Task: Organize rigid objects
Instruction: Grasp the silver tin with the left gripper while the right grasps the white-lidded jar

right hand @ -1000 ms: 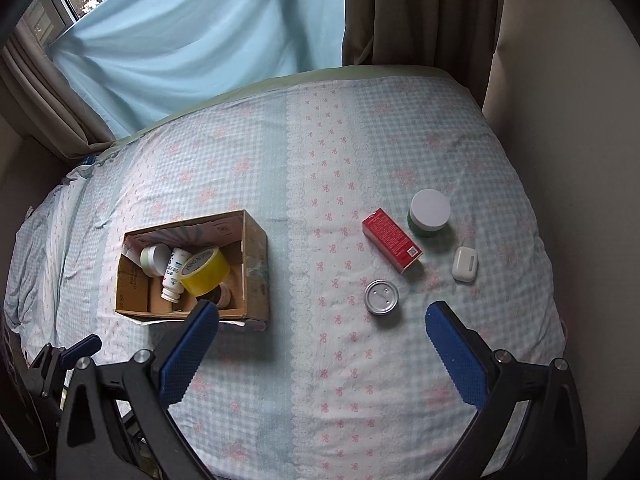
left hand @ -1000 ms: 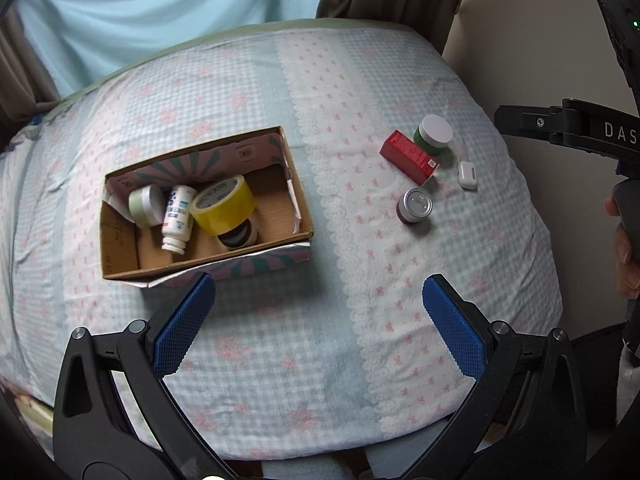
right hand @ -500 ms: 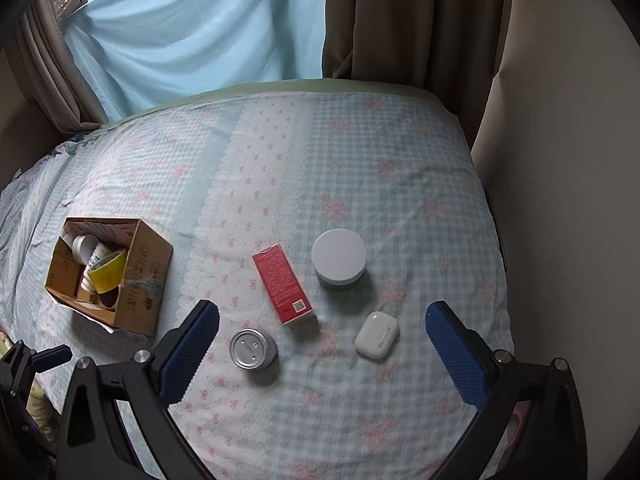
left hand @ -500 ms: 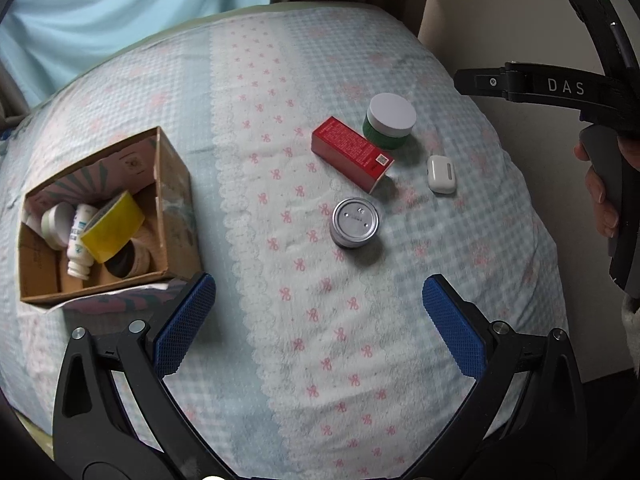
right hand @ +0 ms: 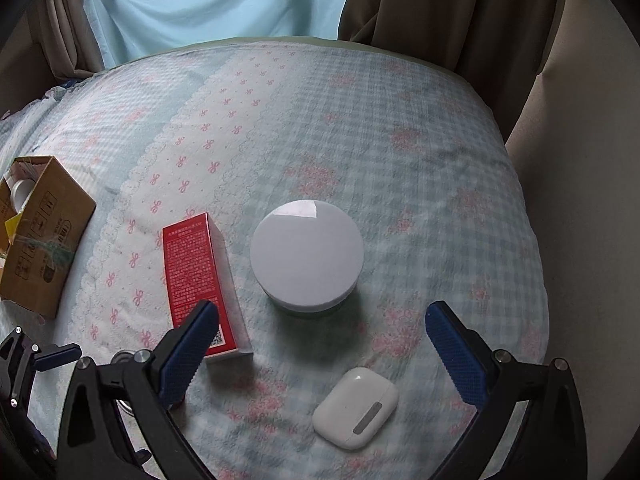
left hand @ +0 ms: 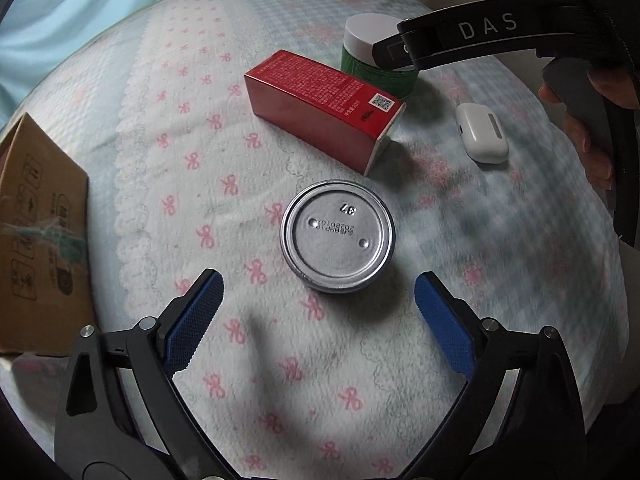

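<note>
Both grippers dropped closer to the bed, left gripper (left hand: 319,295) now just above the silver tin (left hand: 338,237), its jaws closing, right gripper (right hand: 322,326) now over the white-lidded jar (right hand: 307,255), cardboard box (left hand: 38,236) slid off toward nine o'clock

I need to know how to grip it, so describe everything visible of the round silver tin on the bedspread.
The silver tin is a low, round metal can with a raised rim, a recessed face, two small dimples and a stamped code beside the number 37. It rests flat and alone on the bow-print bedspread, touching nothing else, just in front of the red carton. The left tongs hover in front of it, jaws closing, with nothing between them yet.
</note>
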